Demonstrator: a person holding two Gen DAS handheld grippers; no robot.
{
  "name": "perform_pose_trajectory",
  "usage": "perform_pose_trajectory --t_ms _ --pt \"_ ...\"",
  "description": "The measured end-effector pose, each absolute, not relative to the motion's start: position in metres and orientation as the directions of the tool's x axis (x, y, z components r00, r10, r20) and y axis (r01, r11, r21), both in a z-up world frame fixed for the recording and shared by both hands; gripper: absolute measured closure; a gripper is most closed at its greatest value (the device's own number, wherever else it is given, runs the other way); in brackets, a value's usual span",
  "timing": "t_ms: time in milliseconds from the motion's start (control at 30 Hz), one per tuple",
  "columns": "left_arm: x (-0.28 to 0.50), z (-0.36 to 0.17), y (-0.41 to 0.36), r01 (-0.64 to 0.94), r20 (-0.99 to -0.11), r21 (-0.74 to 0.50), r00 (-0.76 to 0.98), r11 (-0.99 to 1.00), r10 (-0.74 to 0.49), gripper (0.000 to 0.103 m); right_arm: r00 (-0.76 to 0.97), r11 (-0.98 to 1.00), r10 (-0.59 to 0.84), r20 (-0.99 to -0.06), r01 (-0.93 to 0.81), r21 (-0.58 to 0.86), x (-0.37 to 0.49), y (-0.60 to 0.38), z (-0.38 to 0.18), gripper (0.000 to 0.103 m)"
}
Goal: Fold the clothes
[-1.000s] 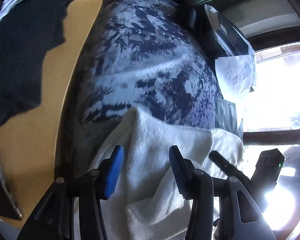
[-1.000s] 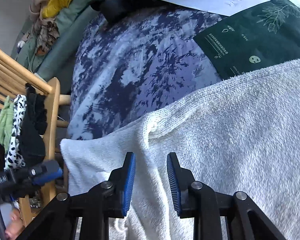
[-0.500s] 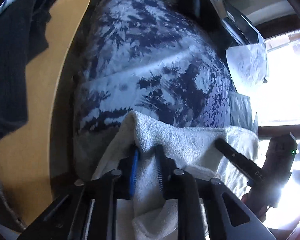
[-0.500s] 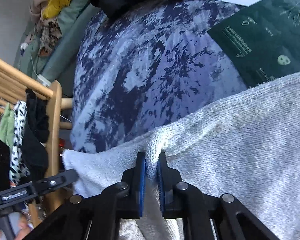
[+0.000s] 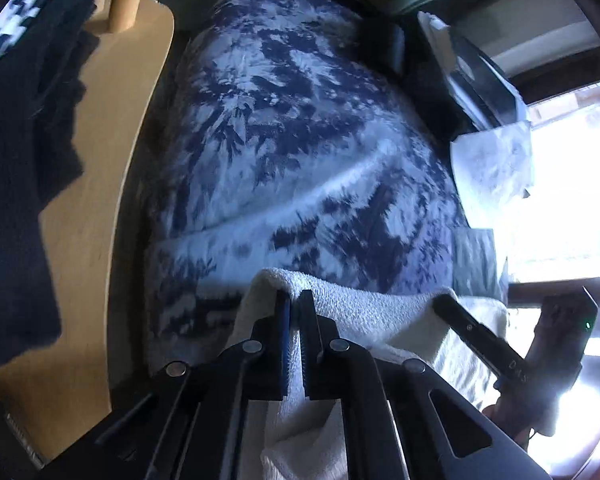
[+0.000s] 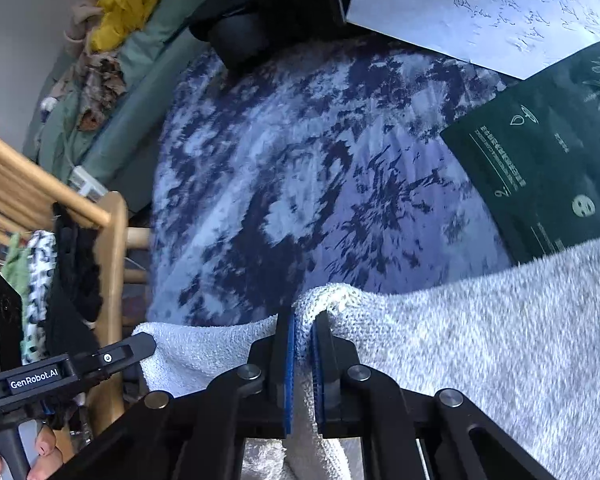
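Note:
A white fluffy knit garment (image 6: 480,340) lies over the near end of a blue-and-white patterned blanket (image 6: 320,184). My right gripper (image 6: 303,320) is shut on a bunched fold at the garment's far edge. In the left wrist view the same white garment (image 5: 364,308) shows, and my left gripper (image 5: 295,300) is shut on its edge near a corner. The other gripper (image 5: 476,332) appears at the right of that view, held by a hand (image 5: 540,360). My left gripper's body (image 6: 60,372) shows at the lower left of the right wrist view.
A wooden rack (image 6: 112,264) hung with dark and spotted clothes stands at the left. A dark green packet (image 6: 548,176) and a written sheet of paper (image 6: 500,12) lie on the blanket's right side. Piled clothes (image 6: 116,32) sit at the far end. A bright window (image 5: 572,184) glares.
Both grippers went from open over the white garment to shut on its edge. The pinched folds now rise slightly off the blanket.

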State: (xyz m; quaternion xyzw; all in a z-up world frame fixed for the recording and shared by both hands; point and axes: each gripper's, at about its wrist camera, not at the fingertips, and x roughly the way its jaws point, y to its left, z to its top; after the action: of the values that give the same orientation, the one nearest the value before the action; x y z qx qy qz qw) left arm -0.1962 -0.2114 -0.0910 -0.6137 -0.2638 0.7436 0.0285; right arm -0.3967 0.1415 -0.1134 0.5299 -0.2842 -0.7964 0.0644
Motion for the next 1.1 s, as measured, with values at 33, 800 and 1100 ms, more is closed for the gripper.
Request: perform_pose_trajectory --t_ms 33,800,1100 --pt "-0.197 -0.095 -0.210 0.285 -0.901 -0.421 -0.245 -0.861 0.359 0.099 -0.421 -0.840 -0.393 -0.817 -0.199 0.506 -0.399 0.140 -0.117 0.097" --pt "-0.118 -0.030 -0.128 -0.188 -0.948 -0.010 -0.309 -0.982 0.069 0.049 -0.345 -0.882 -0.466 -0.814 0.112 0.458 -0.264 0.108 -0.088 0.074" --pt "-0.069 -0.051 -0.070 -0.418 -0.904 0.364 -0.374 -0.832 -0.208 0.049 -0.293 -0.884 -0.463 -0.837 0.076 0.462 -0.249 0.097 -0.114 0.076"
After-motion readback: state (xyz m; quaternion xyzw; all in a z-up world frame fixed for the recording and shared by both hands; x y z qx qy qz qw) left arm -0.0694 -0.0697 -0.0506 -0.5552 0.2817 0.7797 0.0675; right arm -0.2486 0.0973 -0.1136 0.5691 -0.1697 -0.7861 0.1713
